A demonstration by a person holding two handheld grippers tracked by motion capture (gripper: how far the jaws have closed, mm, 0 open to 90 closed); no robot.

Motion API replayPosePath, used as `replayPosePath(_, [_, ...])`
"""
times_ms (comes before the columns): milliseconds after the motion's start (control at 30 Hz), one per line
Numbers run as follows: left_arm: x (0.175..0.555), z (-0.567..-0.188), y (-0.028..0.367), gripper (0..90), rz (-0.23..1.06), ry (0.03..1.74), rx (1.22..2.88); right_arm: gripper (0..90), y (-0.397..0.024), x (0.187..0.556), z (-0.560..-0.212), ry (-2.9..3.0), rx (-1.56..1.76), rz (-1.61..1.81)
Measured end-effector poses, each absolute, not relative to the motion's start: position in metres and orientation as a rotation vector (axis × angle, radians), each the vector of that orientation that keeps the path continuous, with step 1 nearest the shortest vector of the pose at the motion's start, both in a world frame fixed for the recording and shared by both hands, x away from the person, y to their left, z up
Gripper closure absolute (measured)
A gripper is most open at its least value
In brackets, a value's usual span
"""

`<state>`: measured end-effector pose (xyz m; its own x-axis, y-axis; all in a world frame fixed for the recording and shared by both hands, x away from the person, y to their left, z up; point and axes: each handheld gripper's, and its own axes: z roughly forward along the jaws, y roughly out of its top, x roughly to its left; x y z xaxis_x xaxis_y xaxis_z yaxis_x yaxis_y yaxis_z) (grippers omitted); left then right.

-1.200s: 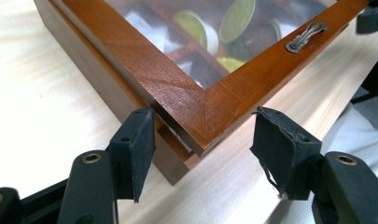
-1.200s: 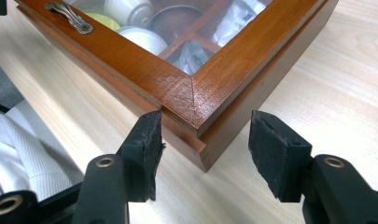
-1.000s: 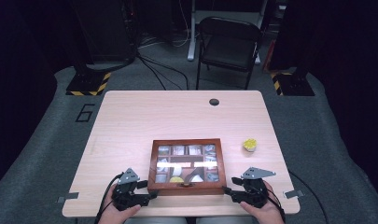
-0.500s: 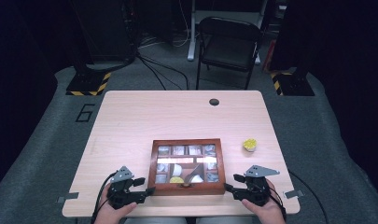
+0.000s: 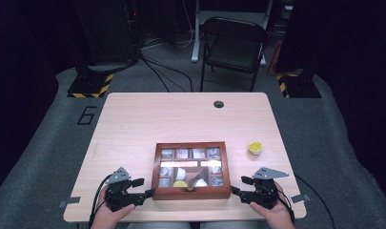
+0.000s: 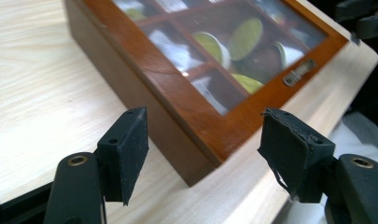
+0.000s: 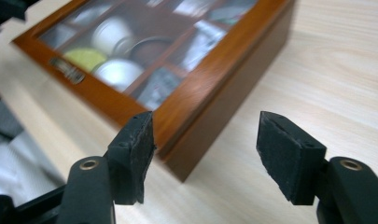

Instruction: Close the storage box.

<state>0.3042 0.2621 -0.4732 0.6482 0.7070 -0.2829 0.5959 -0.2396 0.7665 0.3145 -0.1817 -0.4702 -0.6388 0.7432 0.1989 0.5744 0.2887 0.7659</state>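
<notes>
Your left tool [image 5: 144,192] and right tool [image 5: 239,187] are standing half open and gripping nothing; their jaws have just been opening. Each is facing a near corner of the wooden box [image 5: 191,193], which is sitting closed on the bench [image 5: 147,119] near its front edge.

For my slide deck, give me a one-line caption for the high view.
Two open hand-held grippers, left and right, flank a closed glass-lidded wooden box on a table.
</notes>
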Motion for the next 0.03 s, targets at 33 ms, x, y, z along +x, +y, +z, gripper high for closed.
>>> replayPosePath(33, [0.3042,-0.4732,0.2621,31.9,0.150,1.023,1.936,36.0,-0.1817,0.3145,-0.4702,2.358,1.224,1.272])
